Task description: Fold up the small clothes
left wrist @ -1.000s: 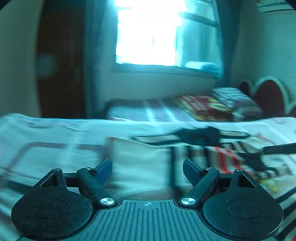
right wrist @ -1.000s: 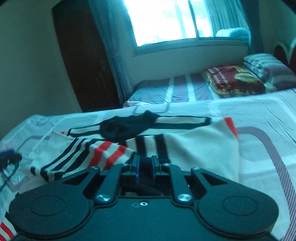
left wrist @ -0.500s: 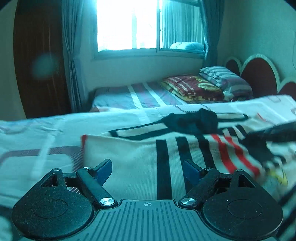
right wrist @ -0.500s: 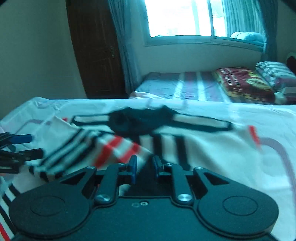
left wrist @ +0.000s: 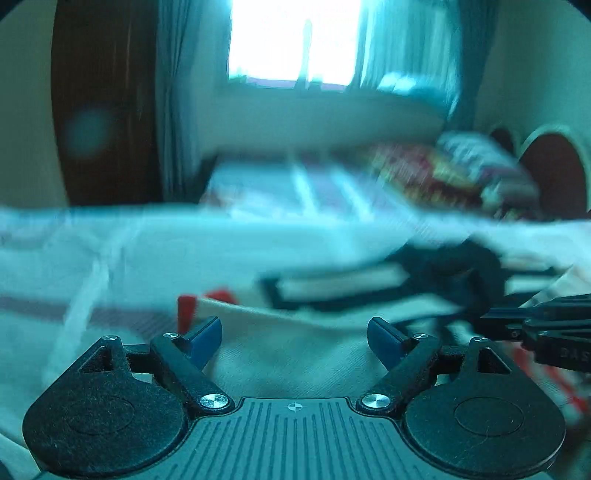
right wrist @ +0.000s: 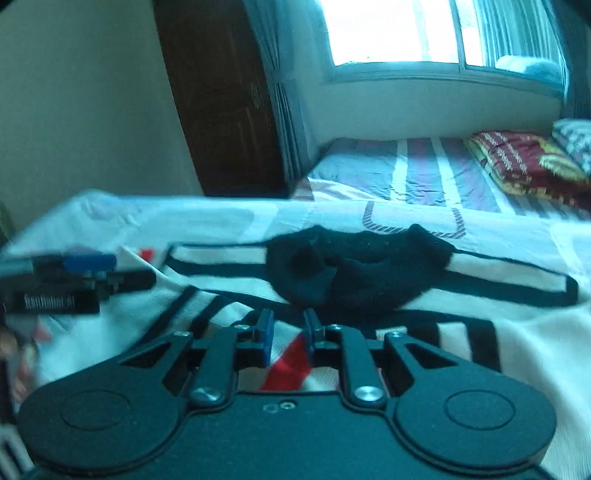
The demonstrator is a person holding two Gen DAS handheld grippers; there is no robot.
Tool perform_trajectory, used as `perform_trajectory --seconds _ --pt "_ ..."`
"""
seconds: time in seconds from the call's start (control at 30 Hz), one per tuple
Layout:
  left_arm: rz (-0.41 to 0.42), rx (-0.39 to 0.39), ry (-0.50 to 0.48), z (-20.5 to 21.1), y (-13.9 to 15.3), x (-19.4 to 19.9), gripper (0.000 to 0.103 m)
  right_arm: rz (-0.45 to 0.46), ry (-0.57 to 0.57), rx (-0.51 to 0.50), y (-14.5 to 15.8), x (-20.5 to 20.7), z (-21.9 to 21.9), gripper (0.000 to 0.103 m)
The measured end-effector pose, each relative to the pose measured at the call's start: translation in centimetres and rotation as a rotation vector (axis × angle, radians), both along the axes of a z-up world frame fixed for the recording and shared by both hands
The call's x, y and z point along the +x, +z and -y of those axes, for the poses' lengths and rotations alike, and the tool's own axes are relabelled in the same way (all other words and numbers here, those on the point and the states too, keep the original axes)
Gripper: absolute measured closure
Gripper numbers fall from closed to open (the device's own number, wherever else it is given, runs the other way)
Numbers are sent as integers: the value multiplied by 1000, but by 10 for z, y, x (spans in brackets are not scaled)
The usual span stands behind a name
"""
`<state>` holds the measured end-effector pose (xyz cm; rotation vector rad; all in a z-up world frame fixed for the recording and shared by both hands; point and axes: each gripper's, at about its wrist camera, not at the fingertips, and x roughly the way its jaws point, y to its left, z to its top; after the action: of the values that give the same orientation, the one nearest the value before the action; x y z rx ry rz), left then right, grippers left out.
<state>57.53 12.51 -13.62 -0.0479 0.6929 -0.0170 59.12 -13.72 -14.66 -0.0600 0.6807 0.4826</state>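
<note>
My two wrist cameras look forward and down, low over the bed (right wrist: pixel 524 236); both share the striped shirt (left wrist: pixel 295 354) and window (right wrist: pixel 391 33).

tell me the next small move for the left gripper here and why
Probably lower the left gripper onto the striped shirt's cream edge just ahead and close. Its jaws stand wide open with nothing gripped, the cloth lies flat on the bed, and the right gripper is nearly shut above the fabric.
</note>
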Motion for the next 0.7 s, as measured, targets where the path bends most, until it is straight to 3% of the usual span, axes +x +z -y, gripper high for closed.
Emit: perform_trajectory --seconds 0.1,0.2,0.23,0.3,0.37,0.47,0.57,0.63,0.7 --pt "22 32 -3 5 0 -4 17 37 -3 -22 2 -1 -5 85" --pt "95 20 -7 11 11 -12 17 84 4 23 9 -4 -4 83" --pt "87 41 0 13 9 -7 17 74 9 -3 5 -1 -8 83" --pt "-14 29 11 6 -5 7 17 53 11 -71 -7 4 -17 83" --pt "-4 33 18 6 0 3 15 46 10 -65 -1 3 -14 83" --pt "108 27 -9 12 22 -33 14 107 -20 9 17 -14 10 82" --pt "99 48 -47 30 14 -52 14 94 -5 23 15 -23 20 79" --pt "47 91 -56 41 -5 -54 14 54 21 -61 1 -21 14 79" --pt "72 90 -37 37 -10 -60 9 96 25 -99 0 -26 18 79"
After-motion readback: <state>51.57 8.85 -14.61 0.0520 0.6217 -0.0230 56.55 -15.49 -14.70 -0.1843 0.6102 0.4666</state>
